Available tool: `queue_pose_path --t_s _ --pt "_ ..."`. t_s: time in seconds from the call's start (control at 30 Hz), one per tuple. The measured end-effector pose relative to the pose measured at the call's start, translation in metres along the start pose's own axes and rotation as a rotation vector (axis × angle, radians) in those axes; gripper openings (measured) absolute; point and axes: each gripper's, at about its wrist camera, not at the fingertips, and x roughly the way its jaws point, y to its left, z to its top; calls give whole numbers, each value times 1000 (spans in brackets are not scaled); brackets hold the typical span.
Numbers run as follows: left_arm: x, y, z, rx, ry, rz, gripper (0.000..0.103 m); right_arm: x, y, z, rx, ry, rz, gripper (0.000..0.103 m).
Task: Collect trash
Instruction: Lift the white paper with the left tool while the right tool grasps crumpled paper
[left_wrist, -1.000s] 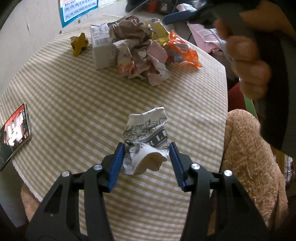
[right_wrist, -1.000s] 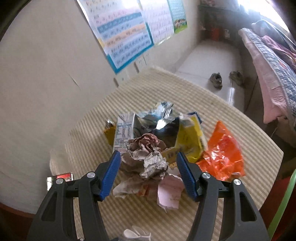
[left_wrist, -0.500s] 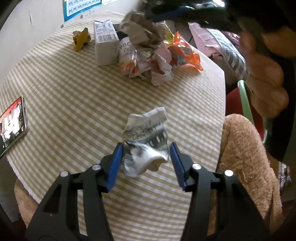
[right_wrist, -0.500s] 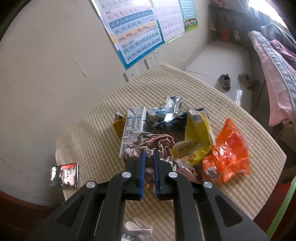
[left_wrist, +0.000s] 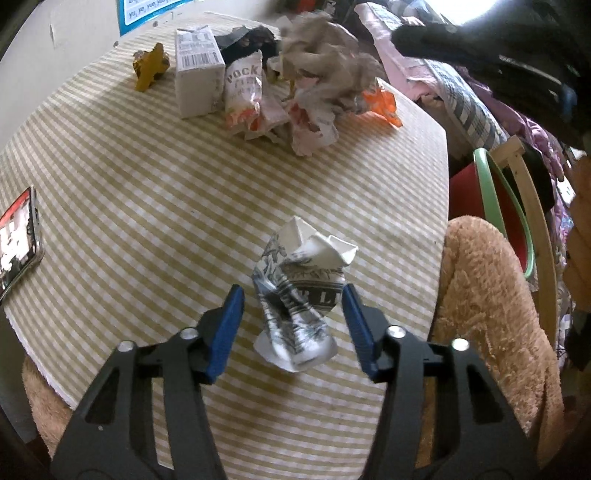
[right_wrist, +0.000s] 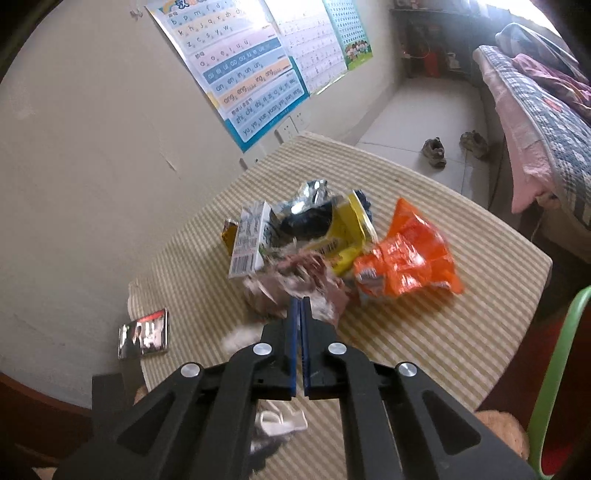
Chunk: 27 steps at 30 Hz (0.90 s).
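A crumpled paper cup (left_wrist: 299, 302) with black-and-white print sits on the checked tablecloth (left_wrist: 147, 177). It stands between the blue pads of my left gripper (left_wrist: 291, 325), whose jaws are closing. The right pad touches the cup's edge and a small gap shows at the left pad. My right gripper (right_wrist: 300, 306) is shut on a brownish crumpled paper wad (right_wrist: 295, 280). The wad hangs blurred above the trash pile, and the left wrist view shows the paper wad (left_wrist: 325, 44) in the air.
The pile at the table's far side holds a milk carton (right_wrist: 251, 240), a yellow packet (right_wrist: 347, 229), a foil bag (right_wrist: 310, 195) and an orange wrapper (right_wrist: 406, 258). A phone (left_wrist: 16, 236) lies at the left edge. A plush chair cover (left_wrist: 491, 314) and a green chair (right_wrist: 554, 369) stand on the right.
My right gripper closed on the brownish paper wad and raised it off the pile. The left gripper stayed around the cup, which now stands more upright.
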Motion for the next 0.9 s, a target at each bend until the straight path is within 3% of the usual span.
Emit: queue_pose_path --t_s 0.1,0.17,0.2,0.23,0.37,0.47,0.73,0.77,0.83,0.9 --pt "6 -2 0 -11 14 1 35 4 -7 -8 10 -1 -54 10" --pt "6 -2 0 -16 13 -1 35 5 -13 -9 54 -9 -32 31" --pt "7 -3 0 -15 13 1 35 5 -14 -7 81 -25 -17 50" --pt "7 -4 0 -12 13 4 35 5 -13 -5 91 -39 -10 60" --pt "7 -5 1 -4 11 9 35 18 4 8 36 -13 -4 60" --pt "5 -2 1 -7 9 8 34 40 21 12 -4 63 38 61" --pt "1 7 -5 -41 7 14 34 86 43 -2 -92 182 20 61" --pt "1 6 -5 -38 7 15 34 90 44 -4 -95 193 19 59" --pt "2 5 -5 -27 6 21 34 92 45 -5 -94 203 18 37" --pt "3 4 -4 -29 4 18 34 85 45 -6 -89 185 31 36"
